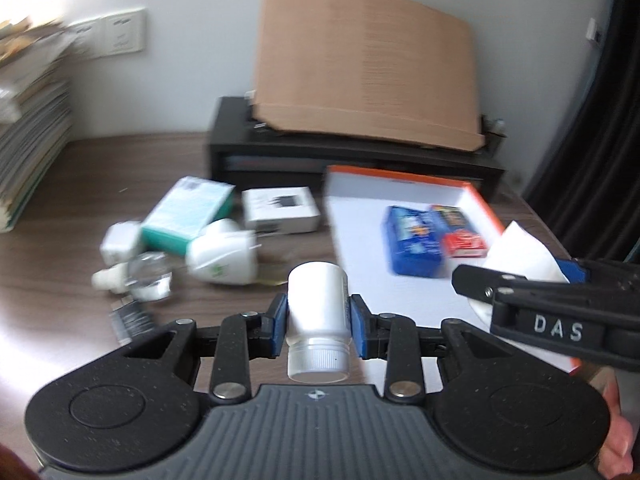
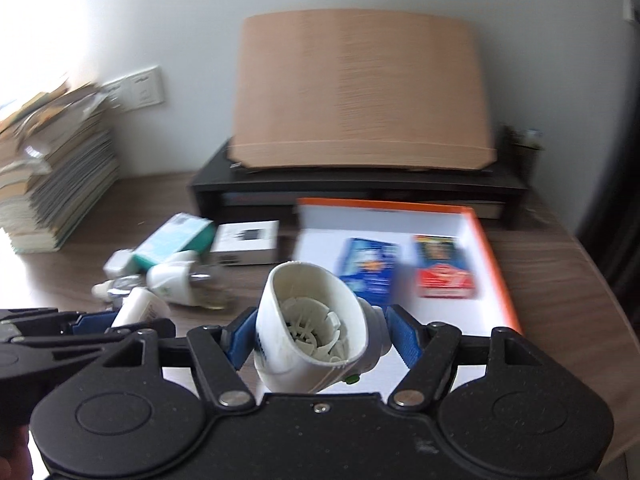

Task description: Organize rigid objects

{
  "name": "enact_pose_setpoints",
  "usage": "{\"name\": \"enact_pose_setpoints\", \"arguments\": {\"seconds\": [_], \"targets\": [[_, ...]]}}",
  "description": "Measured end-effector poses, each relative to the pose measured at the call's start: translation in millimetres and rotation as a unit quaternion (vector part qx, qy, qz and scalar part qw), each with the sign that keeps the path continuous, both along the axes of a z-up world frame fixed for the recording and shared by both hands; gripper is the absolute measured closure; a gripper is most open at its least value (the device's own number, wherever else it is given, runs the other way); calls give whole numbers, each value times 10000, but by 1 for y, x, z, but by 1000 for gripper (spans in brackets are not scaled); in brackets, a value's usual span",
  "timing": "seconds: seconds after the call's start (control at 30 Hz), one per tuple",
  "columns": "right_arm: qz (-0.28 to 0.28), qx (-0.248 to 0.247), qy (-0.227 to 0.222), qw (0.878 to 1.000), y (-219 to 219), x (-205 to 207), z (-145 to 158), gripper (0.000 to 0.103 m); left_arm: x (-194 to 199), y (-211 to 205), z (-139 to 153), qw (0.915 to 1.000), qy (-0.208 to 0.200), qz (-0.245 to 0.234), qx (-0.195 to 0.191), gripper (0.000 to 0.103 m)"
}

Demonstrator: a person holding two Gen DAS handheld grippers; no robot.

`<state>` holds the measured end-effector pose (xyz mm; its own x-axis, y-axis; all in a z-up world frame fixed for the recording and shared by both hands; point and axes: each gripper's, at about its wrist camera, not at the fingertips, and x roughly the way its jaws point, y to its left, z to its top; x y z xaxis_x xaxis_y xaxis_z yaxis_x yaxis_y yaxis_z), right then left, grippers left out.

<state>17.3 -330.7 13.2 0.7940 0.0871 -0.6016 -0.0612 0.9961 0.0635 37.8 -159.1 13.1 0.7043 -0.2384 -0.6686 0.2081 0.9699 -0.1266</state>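
Beside the orange-rimmed tray (image 1: 484, 204) — left tongs (image 1: 318, 322) grip a white bottle (image 1: 318, 312), right tongs (image 2: 320, 334) a white plug-in device (image 2: 312, 320).

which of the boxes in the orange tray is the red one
The small red box at the tray's right side, nearest the orange wall. The blue box left of it is bigger, and a dark box lies just behind it.

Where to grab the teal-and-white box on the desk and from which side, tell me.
Take the teal-and-white box across its two long side faces, coming down from above. It lies flat on the desk with those faces parallel. A white plug-in device and a small white adapter crowd its near end, so grip toward the far end, which looks freer.
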Motion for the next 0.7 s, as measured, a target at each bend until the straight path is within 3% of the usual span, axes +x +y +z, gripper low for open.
{"name": "enact_pose_setpoints", "arguments": {"seconds": [0.33,0.7], "targets": [[-565,111,-102,9983,-75,-27,7,20,2,-78,6,9987,-127,-486,79,70],[-521,215,-77,9984,-105,-29,3,20,1,-110,6,9986,-155,-497,134,70]]}}
